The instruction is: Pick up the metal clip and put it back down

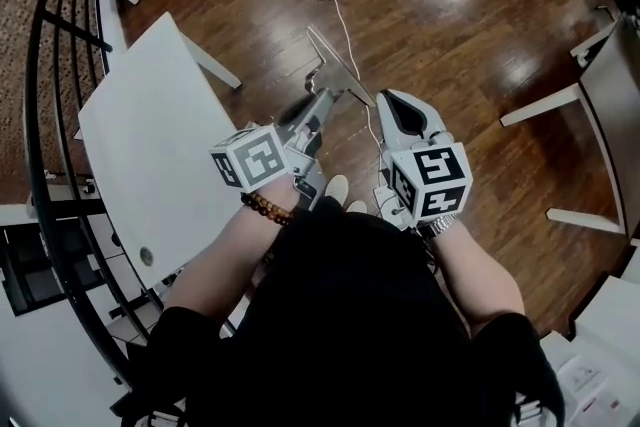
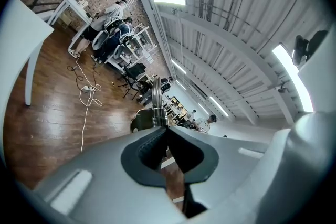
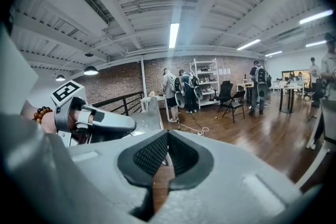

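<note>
Clamping left gripper [image 1: 318,103]: on clip [image 1: 340,65], held forward, tilted up.
Right gripper [image 1: 398,107]: beside it, jaws together, empty.

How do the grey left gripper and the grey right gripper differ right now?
The left gripper is shut on the silvery metal clip, which sticks out past its tips; the right gripper is shut on nothing. The left gripper's view shows the wooden floor steeply tilted, the right gripper's shows it level. Both hang above it.
</note>
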Demonstrator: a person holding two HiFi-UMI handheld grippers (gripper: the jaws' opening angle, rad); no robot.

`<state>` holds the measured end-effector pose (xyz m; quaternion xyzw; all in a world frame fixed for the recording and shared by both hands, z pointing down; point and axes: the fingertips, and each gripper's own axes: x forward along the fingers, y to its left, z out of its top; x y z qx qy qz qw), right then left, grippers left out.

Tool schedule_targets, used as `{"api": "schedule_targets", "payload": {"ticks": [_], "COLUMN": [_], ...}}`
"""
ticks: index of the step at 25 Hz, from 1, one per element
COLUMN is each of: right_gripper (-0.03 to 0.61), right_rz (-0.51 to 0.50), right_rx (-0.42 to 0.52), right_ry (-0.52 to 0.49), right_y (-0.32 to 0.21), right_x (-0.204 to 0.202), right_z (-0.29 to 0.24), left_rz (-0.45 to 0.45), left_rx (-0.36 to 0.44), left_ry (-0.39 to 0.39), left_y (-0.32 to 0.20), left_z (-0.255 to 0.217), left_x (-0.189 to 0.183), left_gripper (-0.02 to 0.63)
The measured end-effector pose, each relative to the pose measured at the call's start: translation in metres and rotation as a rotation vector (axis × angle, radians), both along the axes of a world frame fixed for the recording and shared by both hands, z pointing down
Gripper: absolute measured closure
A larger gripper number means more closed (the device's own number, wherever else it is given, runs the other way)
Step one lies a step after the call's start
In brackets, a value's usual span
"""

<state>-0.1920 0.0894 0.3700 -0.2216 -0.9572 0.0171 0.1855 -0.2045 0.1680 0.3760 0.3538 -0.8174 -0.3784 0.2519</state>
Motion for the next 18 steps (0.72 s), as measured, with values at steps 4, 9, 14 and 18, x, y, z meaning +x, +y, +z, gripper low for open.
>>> {"api": "schedule_targets", "payload": {"ticks": [4, 9, 14, 18], "right_gripper": [0.586, 0.586, 0.586, 0.586], "right_rz": [0.012, 0.013, 0.023, 0.034], "right_rx": [0.005, 0.026, 0.055, 0.085], "right_ry": [0.013, 0.034, 0.025, 0.025], "right_y": [0.003, 0.007, 0.009, 0.012], "right_x": [-0.033, -0.057, -0.06, -0.062], "right_z": [0.007, 0.014, 0.018, 0.018], "left_rz": [0.015, 0.004, 0.022, 0.038], "left_rx": [0.01, 0.011, 0.038, 0.058], "left_ry": [0.006, -0.004, -0.01, -0.009], "left_y": [0.001, 0.008, 0.007, 0.007], "left_z": [0.004, 0.008, 0.016, 0.022], "left_x": [-0.035, -0.065, -0.064, -0.066], "left_gripper": [0.588, 0.588, 0.588, 0.588]}}
